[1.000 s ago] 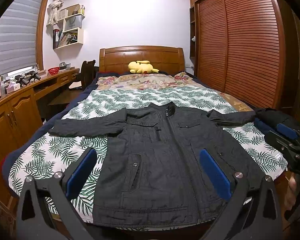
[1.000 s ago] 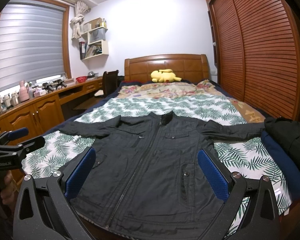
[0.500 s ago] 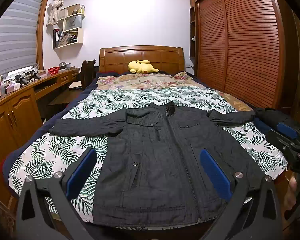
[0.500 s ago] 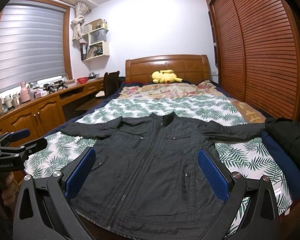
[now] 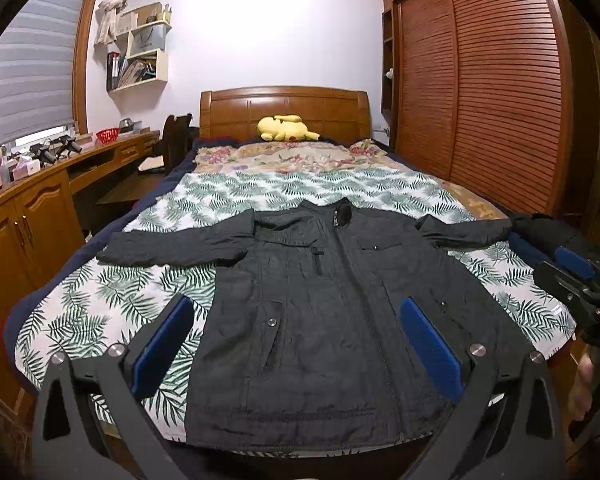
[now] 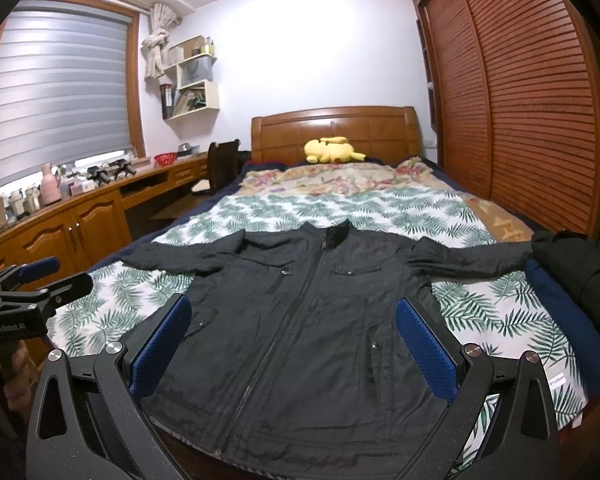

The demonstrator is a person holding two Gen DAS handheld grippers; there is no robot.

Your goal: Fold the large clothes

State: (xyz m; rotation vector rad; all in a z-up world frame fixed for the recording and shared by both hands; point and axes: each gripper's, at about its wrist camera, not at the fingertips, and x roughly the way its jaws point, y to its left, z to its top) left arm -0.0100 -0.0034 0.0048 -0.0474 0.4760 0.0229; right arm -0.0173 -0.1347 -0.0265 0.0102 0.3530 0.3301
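Observation:
A dark grey zipped jacket (image 5: 324, 320) (image 6: 300, 320) lies flat and face up at the foot of the bed, both sleeves spread out sideways. My left gripper (image 5: 296, 340) hovers open above the jacket's lower half, holding nothing. My right gripper (image 6: 292, 340) is open too, over the jacket's hem, with nothing between its blue pads (image 6: 424, 348). Each gripper shows at the edge of the other's view: the right one (image 5: 580, 280) at far right, the left one (image 6: 32, 284) at far left, both held in a hand.
The bed has a leaf-print cover (image 5: 112, 300) and a wooden headboard (image 5: 284, 108) with a yellow plush toy (image 5: 286, 128). A dark bundle of clothes (image 6: 576, 272) lies at the bed's right edge. A wooden desk and cabinets (image 6: 72, 232) run along the left; slatted wardrobe doors (image 5: 492, 80) stand on the right.
Both views have shifted only slightly; the right view rose a little. The jacket has not moved and both grippers stay open.

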